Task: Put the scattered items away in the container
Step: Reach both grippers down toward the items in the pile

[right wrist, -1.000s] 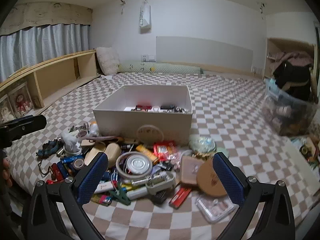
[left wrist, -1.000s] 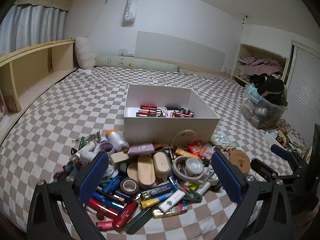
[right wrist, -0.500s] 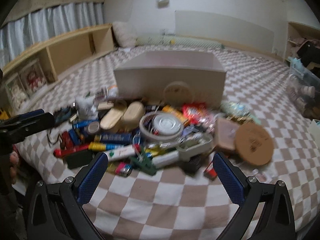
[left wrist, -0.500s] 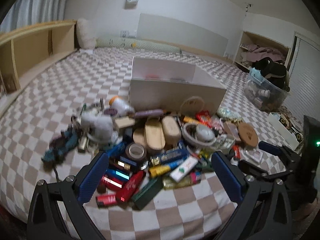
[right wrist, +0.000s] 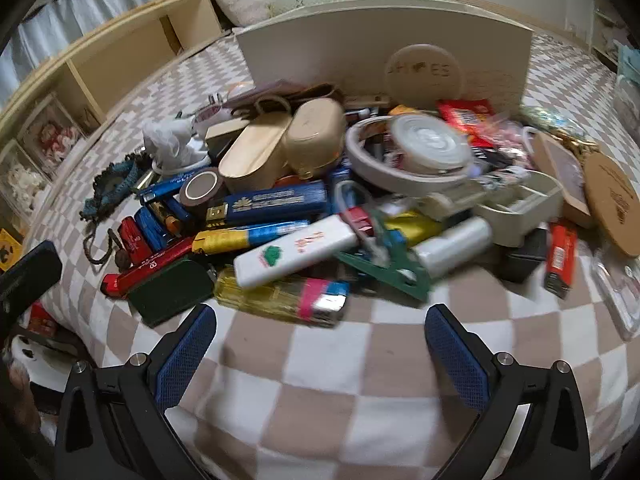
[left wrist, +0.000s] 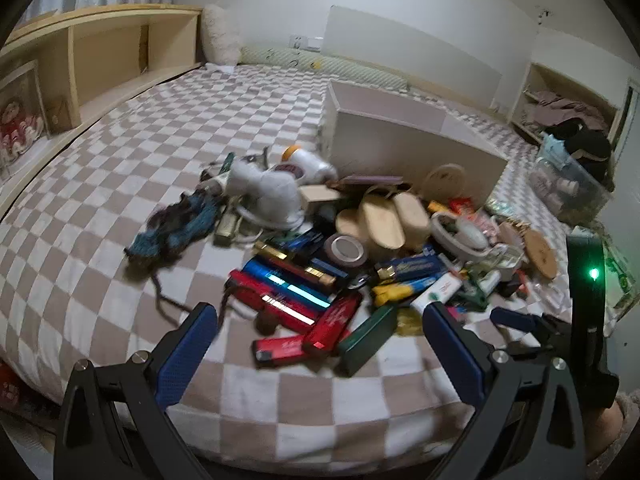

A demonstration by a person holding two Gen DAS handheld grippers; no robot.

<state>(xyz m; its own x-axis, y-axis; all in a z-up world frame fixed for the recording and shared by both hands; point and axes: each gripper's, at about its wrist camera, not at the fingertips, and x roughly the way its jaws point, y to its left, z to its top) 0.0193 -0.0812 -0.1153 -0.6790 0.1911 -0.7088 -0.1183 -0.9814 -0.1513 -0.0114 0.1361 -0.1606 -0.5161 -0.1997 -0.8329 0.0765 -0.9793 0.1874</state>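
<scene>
Both grippers — left gripper [left wrist: 320, 350], right gripper [right wrist: 320, 350] — gape above the clutter [right wrist: 320, 208]

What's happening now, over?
Left tongs open, empty. Right tongs open, empty, low over the pile. Lighters and clutter lie outside the white box. Nothing blocking.

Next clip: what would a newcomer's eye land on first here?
The heap of small items spilled across the checkered bedspread, lighters, tape and cases jumbled together. Behind it stands the white box, a round wooden disc leaning on its front. Both open grippers, left and right, frame the heap's near edge.
</scene>
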